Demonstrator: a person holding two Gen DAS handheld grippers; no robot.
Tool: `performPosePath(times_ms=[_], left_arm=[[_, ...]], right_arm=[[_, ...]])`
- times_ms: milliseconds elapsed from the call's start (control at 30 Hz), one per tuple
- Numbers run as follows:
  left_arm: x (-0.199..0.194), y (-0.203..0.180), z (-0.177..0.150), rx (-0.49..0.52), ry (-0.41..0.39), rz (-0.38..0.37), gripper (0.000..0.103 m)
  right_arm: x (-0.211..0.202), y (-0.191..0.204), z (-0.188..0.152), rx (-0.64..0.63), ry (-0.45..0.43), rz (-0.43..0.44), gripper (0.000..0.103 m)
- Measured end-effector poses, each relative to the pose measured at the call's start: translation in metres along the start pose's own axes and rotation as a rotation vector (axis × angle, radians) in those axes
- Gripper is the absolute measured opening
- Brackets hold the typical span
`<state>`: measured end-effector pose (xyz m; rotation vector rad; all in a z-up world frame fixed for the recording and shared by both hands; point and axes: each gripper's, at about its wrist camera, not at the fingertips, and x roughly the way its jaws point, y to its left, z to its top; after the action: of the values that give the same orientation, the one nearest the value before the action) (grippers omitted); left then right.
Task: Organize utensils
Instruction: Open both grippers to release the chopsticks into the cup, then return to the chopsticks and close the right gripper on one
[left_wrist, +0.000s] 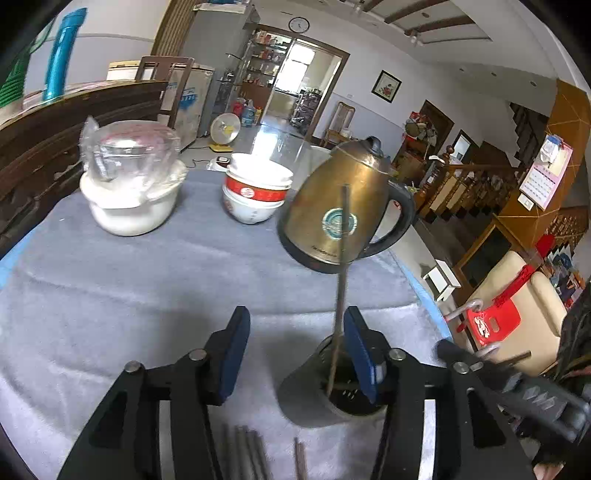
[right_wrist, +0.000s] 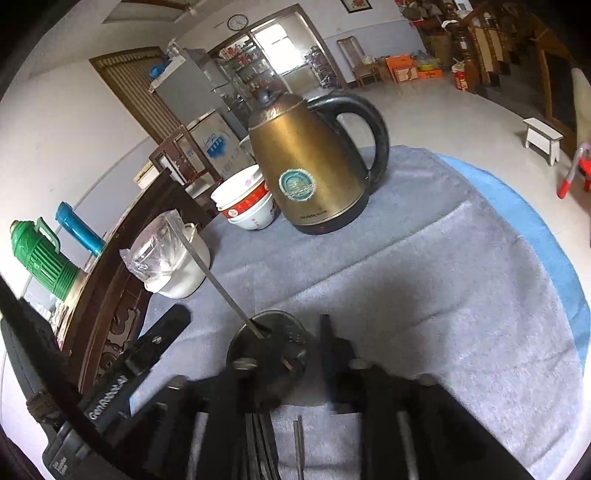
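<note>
A dark metal utensil holder (left_wrist: 343, 391) stands on the grey cloth, with one chopstick (left_wrist: 341, 266) upright in it. My left gripper (left_wrist: 295, 354) is open and empty; its right finger is beside the holder's rim. Several loose chopsticks (left_wrist: 247, 454) lie on the cloth below the left gripper. In the right wrist view the holder (right_wrist: 269, 339) sits between my right gripper's fingers with the chopstick (right_wrist: 218, 280) leaning out to the left. My right gripper (right_wrist: 291, 350) is open, with its left finger blurred. Loose chopsticks (right_wrist: 299, 443) lie under it.
A brass electric kettle (left_wrist: 340, 210) stands behind the holder. Stacked red and white bowls (left_wrist: 255, 195) and a white pot with a bagged glass lid (left_wrist: 129, 184) stand farther back. A dark wooden cabinet (right_wrist: 110, 266) borders the table's left side. The other gripper's body (right_wrist: 122, 376) is at lower left.
</note>
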<state>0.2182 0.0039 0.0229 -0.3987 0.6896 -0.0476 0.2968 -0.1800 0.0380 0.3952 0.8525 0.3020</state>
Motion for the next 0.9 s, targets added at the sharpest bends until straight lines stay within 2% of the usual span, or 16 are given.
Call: performPosePath(times_ms=[33,67,267,367,467,533,667,733,767,900], left_arm=[[-0.005,0.004,-0.002,-0.006,-0.003,0.000,0.056],[-0.011,0.009,-0.004,-0.014,-0.005,0.000,0.056],[-0.043,0.038,-0.022,-0.045,0.014,0.015,0.062],[-0.054,0.053,-0.036,-0.037,0.049,0.029,0.065],[-0.061,0.072,-0.061,-0.042,0.123,0.065,0.066],[-0.062,0.083,-0.079,-0.052,0.175,0.085,0.066],[-0.060,0.096,-0.113,-0.057,0.261,0.132,0.066],[-0.059,0.102,-0.129,-0.066,0.304,0.145,0.066],[-0.059,0.103,-0.135,-0.071,0.320,0.143,0.066],[-0.058,0.106,-0.148,-0.082,0.355,0.151,0.066]], right_arm=[[-0.007,-0.002,0.000,0.008,-0.021,0.002,0.065],[-0.012,-0.003,-0.001,0.010,-0.033,0.000,0.068],[-0.052,-0.013,-0.006,0.047,-0.095,0.012,0.068],[-0.076,-0.014,-0.021,0.041,-0.121,0.025,0.068],[-0.092,-0.014,-0.043,0.022,-0.109,0.043,0.068],[-0.091,-0.012,-0.061,-0.008,-0.057,0.049,0.068],[-0.055,-0.008,-0.105,-0.062,0.155,0.034,0.066],[-0.031,-0.010,-0.124,-0.065,0.254,0.000,0.053],[-0.023,-0.012,-0.130,-0.059,0.291,-0.001,0.037],[0.008,-0.005,-0.147,-0.075,0.390,-0.022,0.037]])
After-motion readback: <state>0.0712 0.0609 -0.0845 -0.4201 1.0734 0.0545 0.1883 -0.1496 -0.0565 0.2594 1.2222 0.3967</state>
